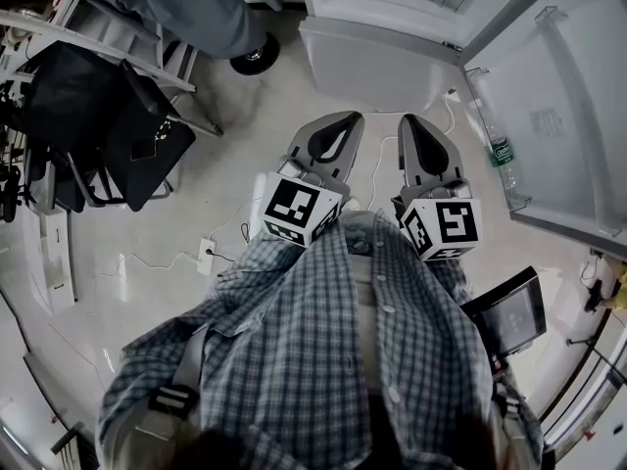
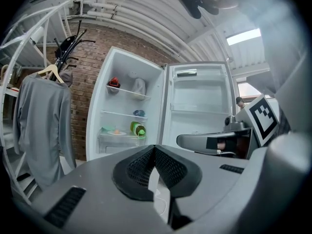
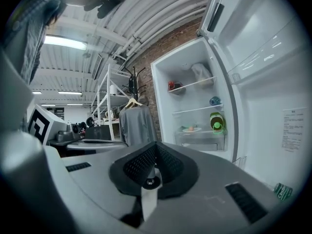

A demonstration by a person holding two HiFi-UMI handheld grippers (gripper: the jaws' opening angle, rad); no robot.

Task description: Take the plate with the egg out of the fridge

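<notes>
Grey garment on hanger before brick wall. Black chair at left on floor; white cable and power strip lie on it. Red item, white bag side by side; blue item lower, green bottle beneath.

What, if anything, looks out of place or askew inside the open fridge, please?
Only the green bottle stands out. It seems to lie on its side with the cap facing outward, right beside the plate with the egg. Nothing looks spilled or broken.
</notes>
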